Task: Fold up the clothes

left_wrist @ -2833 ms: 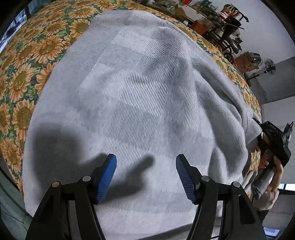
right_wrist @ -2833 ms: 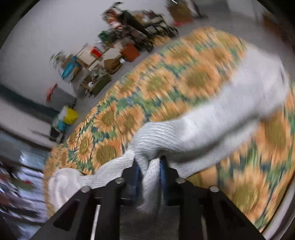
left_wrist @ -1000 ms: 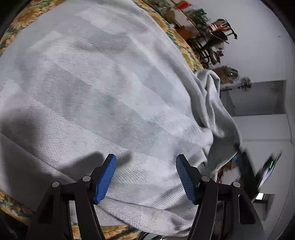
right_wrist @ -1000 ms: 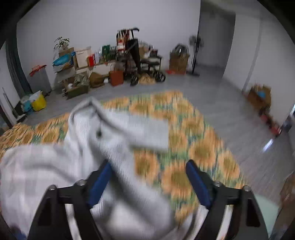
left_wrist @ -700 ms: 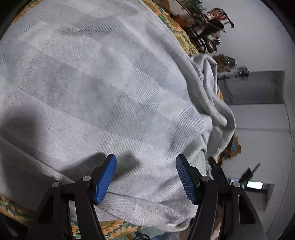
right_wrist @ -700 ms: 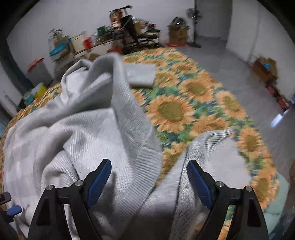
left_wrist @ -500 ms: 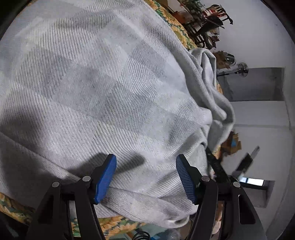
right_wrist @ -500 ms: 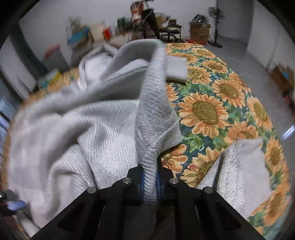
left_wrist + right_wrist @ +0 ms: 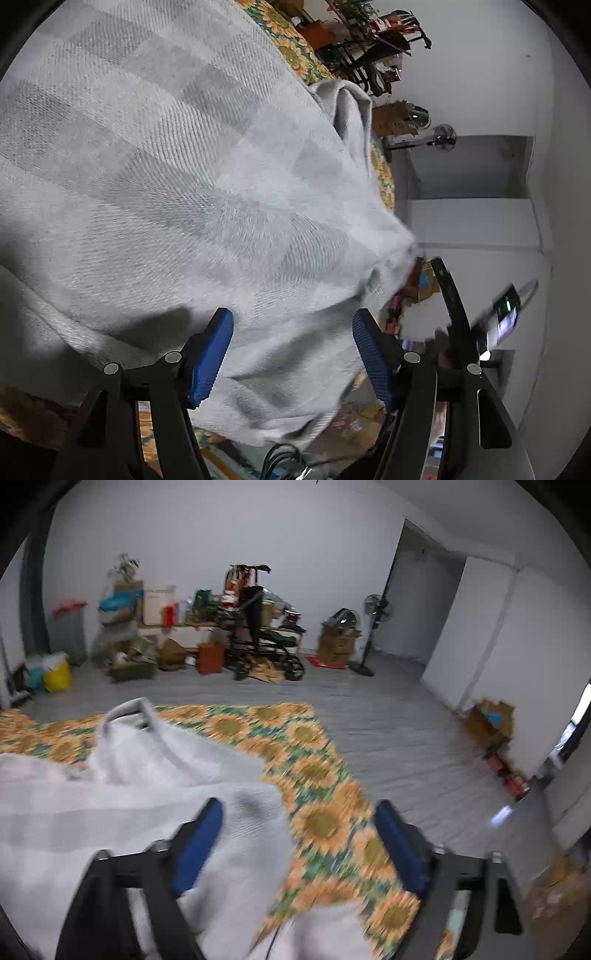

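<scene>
Both your left tongs (image 9: 291,354) and right tongs (image 9: 299,843) gape empty over the grey sweater (image 9: 177,166); smooth the bunched sleeve (image 9: 155,749) flat on the sunflower cloth (image 9: 317,775) before creasing.

Sunflower-print cloth (image 9: 314,823) covers the surface — a grey knit garment (image 9: 122,812) lies spread on it.

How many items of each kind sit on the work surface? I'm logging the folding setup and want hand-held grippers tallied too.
Light grey checked knit sweater: 1
Sunflower-print cloth covering the surface: 1
Hand-held grippers with blue pads, both open: 2, left and right
Total: 4
</scene>
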The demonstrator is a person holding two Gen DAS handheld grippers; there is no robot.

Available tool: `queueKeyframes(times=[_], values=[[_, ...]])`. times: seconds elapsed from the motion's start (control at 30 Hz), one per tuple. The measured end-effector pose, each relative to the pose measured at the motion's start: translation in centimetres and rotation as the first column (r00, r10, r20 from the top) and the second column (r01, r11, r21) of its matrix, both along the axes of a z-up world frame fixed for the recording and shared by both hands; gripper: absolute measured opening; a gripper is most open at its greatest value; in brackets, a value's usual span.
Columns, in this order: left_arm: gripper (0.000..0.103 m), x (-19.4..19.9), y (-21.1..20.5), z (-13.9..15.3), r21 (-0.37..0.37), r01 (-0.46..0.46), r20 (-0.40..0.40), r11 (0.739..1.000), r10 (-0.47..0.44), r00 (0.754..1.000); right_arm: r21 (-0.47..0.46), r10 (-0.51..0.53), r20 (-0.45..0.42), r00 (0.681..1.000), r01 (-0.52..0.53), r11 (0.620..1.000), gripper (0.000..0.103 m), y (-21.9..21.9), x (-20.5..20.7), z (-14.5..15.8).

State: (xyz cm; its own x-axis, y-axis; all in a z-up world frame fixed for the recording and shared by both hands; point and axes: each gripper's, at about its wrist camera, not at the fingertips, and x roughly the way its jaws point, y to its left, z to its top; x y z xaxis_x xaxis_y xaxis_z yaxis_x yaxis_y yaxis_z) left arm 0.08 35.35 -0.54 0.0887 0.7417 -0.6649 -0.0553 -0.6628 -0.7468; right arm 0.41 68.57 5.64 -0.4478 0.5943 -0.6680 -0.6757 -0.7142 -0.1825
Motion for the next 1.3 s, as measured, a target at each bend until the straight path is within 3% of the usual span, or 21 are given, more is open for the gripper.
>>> queueKeyframes(times=[0.17,0.3,0.33,0.47,0.53,0.6,0.67,0.7,0.77,0.83,0.87,0.9,0.97,1.0,1.1,1.2,1.3], values=[[0.068,-0.3,-0.8,-1.3,-0.025,-0.001,0.027,1.000,0.002,1.000,-0.275,0.060,-0.020,0.998,-0.063,0.959,0.081,-0.9,4.0,-5.0],[0.068,0.2,-2.3,-1.2,-0.038,-0.002,0.019,0.999,0.003,1.000,-0.406,0.085,0.025,0.996,-0.067,0.911,0.056,-0.6,3.5,-9.7],[0.068,0.4,-2.6,-1.2,-0.042,-0.003,0.017,0.999,0.003,1.000,-0.424,0.086,0.025,0.996,-0.067,0.903,0.056,-0.6,3.4,-10.3],[0.068,0.9,-4.1,-1.1,-0.055,-0.007,0.009,0.998,0.008,1.000,-0.393,0.161,0.062,0.985,-0.124,0.911,0.050,-2.6,2.6,-10.1],[0.068,0.7,-4.9,-1.1,-0.053,-0.029,0.009,0.998,0.030,1.000,-0.385,0.200,0.115,0.973,-0.141,0.912,0.028,-3.6,2.6,-10.3],[0.068,0.7,-5.4,-1.1,-0.050,-0.038,0.013,0.998,0.039,0.999,-0.362,0.190,0.158,0.969,-0.122,0.924,0.017,-3.8,3.0,-10.4],[0.068,0.9,-5.4,-0.8,-0.053,-0.041,0.010,0.998,0.042,0.999,-0.342,0.154,0.177,0.972,-0.086,0.936,0.013,-2.8,3.1,-9.6],[0.068,1.0,-5.6,-0.6,-0.054,-0.045,0.001,0.998,0.045,0.999,-0.294,0.114,0.183,0.976,-0.056,0.954,0.012,-2.1,3.4,-8.6],[0.068,1.2,-6.1,-0.4,-0.054,-0.057,-0.020,0.997,0.056,0.998,-0.073,-0.004,0.150,0.989,0.015,0.997,0.009,-1.0,4.2,-4.8],[0.068,1.4,-7.0,0.1,-0.057,-0.084,-0.043,0.995,0.082,0.996,0.016,-0.059,0.029,0.998,0.059,0.998,0.011,0.1,5.2,-1.1],[0.068,1.4,-7.5,0.2,-0.054,-0.092,-0.041,0.994,0.090,0.995,0.035,-0.077,-0.025,0.997,0.078,0.996,0.006,0.2,5.7,0.1],[0.068,1.4,-8.1,0.3,-0.050,-0.100,-0.040,0.994,0.098,0.994,0.124,-0.112,-0.028,0.993,0.115,0.986,0.009,-0.2,5.9,1.0],[0.068,1.6,-8.8,0.4,-0.058,-0.116,-0.035,0.992,0.114,0.993,0.235,-0.170,-0.043,0.985,0.175,0.956,0.045,-1.2,6.6,1.9],[0.068,1.7,-9.1,0.3,-0.063,-0.115,-0.032,0.991,0.113,0.993,0.202,-0.167,-0.048,0.985,0.173,0.964,0.074,-1.5,7.3,1.8],[0.068,2.1,-9.6,-0.1,-0.072,-0.109,-0.025,0.991,0.107,0.994,-0.082,-0.101,-0.012,0.995,0.100,0.992,0.077,-2.5,9.3,-0.8],[0.068,2.7,-9.7,-0.7,-0.092,-0.083,-0.020,0.992,0.082,0.996,-0.301,-0.105,0.018,0.994,0.105,0.948,0.080,-4.0,11.8,-5.6],[0.068,3.8,-9.5,-1.0,-0.104,-0.022,-0.024,0.994,0.020,1.000,-0.403,-0.135,0.059,0.989,0.147,0.903,0.080,-4.9,13.4,-10.0]])
